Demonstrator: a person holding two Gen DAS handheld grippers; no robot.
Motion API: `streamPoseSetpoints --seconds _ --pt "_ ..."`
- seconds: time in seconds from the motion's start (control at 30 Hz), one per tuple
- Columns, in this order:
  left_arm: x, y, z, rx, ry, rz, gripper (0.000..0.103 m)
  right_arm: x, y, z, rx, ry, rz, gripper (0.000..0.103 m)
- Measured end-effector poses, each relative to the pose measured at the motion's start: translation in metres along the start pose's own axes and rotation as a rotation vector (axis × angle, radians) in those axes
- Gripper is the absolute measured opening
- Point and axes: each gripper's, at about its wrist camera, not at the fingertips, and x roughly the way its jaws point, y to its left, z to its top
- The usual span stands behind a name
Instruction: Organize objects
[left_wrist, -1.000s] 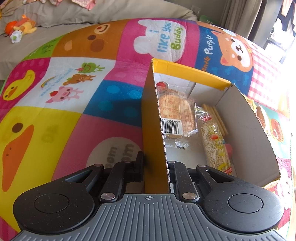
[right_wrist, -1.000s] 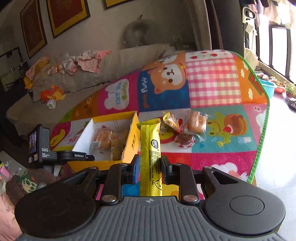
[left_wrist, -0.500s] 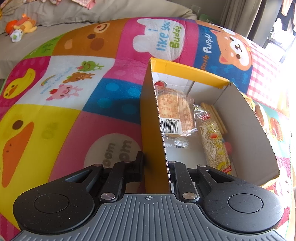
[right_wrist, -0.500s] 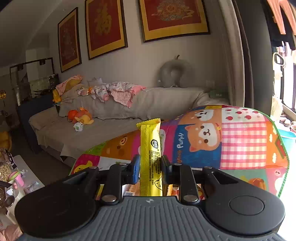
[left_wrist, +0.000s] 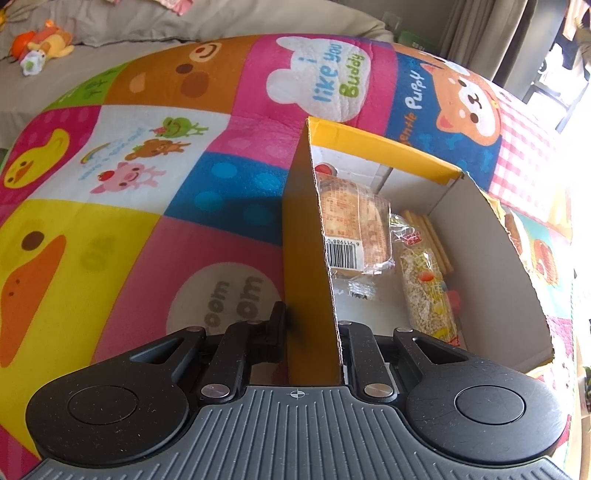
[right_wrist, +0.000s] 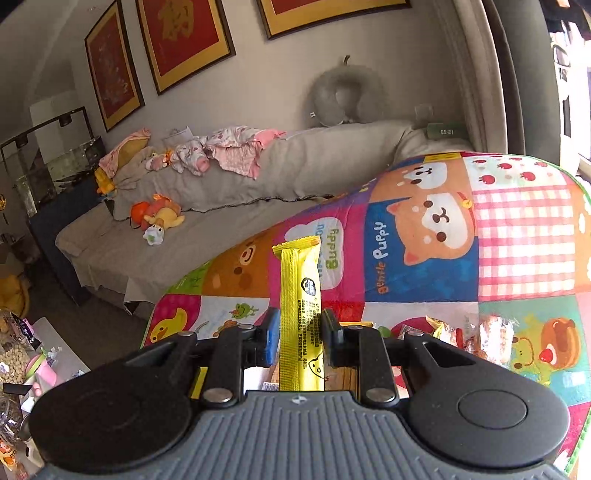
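My left gripper (left_wrist: 312, 332) is shut on the near left wall of an open yellow cardboard box (left_wrist: 304, 236) standing on the colourful play mat (left_wrist: 110, 229). Inside the box lie a cracker pack with a barcode (left_wrist: 354, 225), a grain snack bar (left_wrist: 430, 284) and some thin sticks (left_wrist: 432, 232). My right gripper (right_wrist: 300, 328) is shut on a long yellow snack packet (right_wrist: 301, 302) that stands upright between the fingers, held above the mat. Loose wrapped snacks (right_wrist: 487, 336) lie on the mat to the right.
A grey sofa (right_wrist: 221, 206) with clothes and plush toys (right_wrist: 157, 218) runs behind the mat. A low table with clutter (right_wrist: 22, 365) stands at the far left. Curtains and a bright window (right_wrist: 569, 74) are on the right.
The right gripper has swung from looking down at the box up toward the sofa, then tilted partly back down, with the yellow packet still held. The left gripper and box have barely moved.
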Motion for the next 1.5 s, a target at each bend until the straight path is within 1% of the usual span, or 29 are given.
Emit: streamPoseSetpoints --seconds 0.13,0.23,0.27,0.33,0.47,0.6,0.83,0.93,1.0,1.07,1.17,1.33,1.43,1.5 --pt "0.000 0.000 0.000 -0.006 0.000 0.000 0.017 0.022 -0.004 -0.007 0.022 0.028 -0.021 0.023" --pt "0.000 0.000 -0.001 -0.008 -0.002 0.000 0.017 0.040 -0.013 -0.012 0.040 0.061 -0.027 0.028" --pt "0.000 0.000 -0.001 -0.008 -0.002 0.000 0.017 0.044 -0.017 -0.014 0.048 0.066 -0.044 0.032" --pt "-0.001 0.000 -0.002 -0.007 -0.002 -0.006 0.017 0.048 -0.024 -0.018 0.056 0.068 -0.086 0.032" --pt "-0.001 -0.001 -0.002 -0.005 -0.003 0.000 0.017 0.042 -0.047 -0.023 0.106 0.067 -0.128 0.037" --pt "-0.001 -0.002 -0.002 -0.005 -0.004 0.002 0.017 0.028 -0.074 -0.026 0.120 0.041 -0.207 0.046" --pt "-0.001 -0.003 -0.002 -0.004 0.001 0.009 0.017 0.005 -0.135 -0.039 0.207 0.019 -0.340 0.048" --pt "-0.001 -0.004 -0.001 -0.005 0.003 0.016 0.016 0.000 -0.158 -0.047 0.245 0.021 -0.396 0.052" --pt "-0.001 -0.005 -0.001 -0.003 0.005 0.023 0.016 -0.001 -0.172 -0.053 0.276 0.029 -0.421 0.052" --pt "0.000 -0.005 -0.001 -0.002 0.006 0.027 0.016 -0.002 -0.184 -0.061 0.309 0.042 -0.430 0.053" --pt "0.000 -0.006 -0.001 0.002 0.006 0.029 0.016 0.000 -0.192 -0.075 0.327 0.068 -0.428 0.060" --pt "0.000 -0.005 0.001 -0.001 0.013 0.029 0.016 0.017 -0.193 -0.099 0.324 0.156 -0.443 0.061" --pt "0.000 -0.005 0.000 -0.003 0.012 0.026 0.016 0.029 -0.192 -0.100 0.303 0.185 -0.441 0.062" --pt "0.000 -0.005 0.000 0.001 0.009 0.025 0.016 0.034 -0.189 -0.098 0.277 0.188 -0.442 0.069"
